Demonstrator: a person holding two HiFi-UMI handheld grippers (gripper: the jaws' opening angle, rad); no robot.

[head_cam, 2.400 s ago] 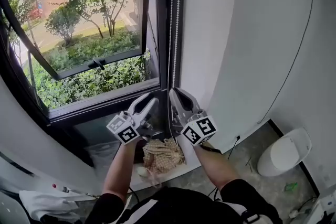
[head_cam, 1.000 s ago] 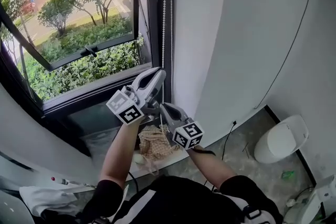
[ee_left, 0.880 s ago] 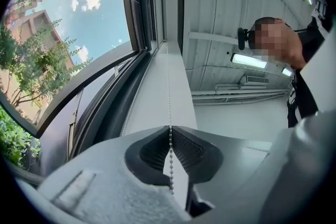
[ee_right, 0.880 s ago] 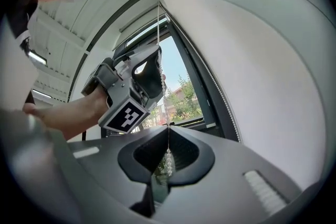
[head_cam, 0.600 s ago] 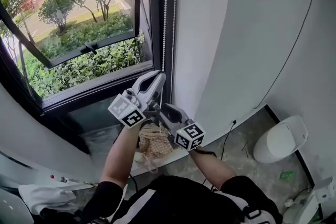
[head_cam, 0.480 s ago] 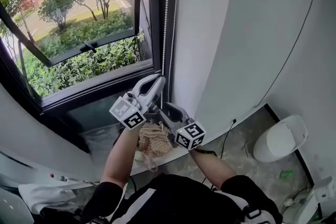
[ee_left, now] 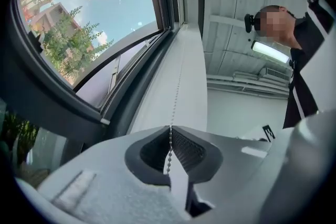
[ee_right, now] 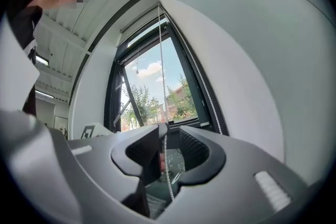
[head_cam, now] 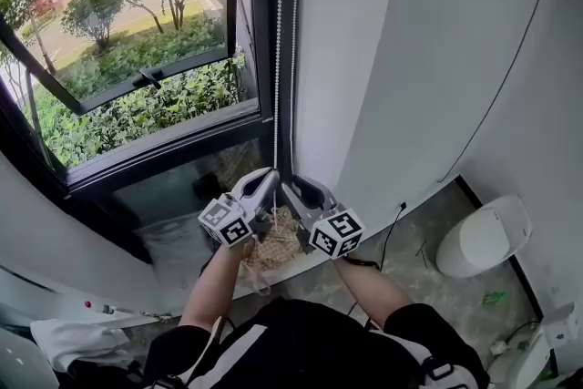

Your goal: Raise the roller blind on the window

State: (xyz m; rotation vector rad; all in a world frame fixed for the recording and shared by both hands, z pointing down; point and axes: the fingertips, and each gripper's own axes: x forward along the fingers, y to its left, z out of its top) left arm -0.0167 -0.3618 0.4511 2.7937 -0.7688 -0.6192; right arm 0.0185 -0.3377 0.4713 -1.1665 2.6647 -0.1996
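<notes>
left gripper (ee_left: 170, 128) clamps chain (head_cam: 276, 59) | right gripper (ee_right: 169, 131) apart, just narrowed (chain between)

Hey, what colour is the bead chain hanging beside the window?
White. The bead chain shows best in the head view, bright against the dark window frame.

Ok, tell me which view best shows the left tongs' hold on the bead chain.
The left gripper view: the left tongs are shut on the bead chain, beads visible between the pads. The head view shows those tongs from above, the pinch too small to read. The right gripper view shows only chain running up the window.
</notes>
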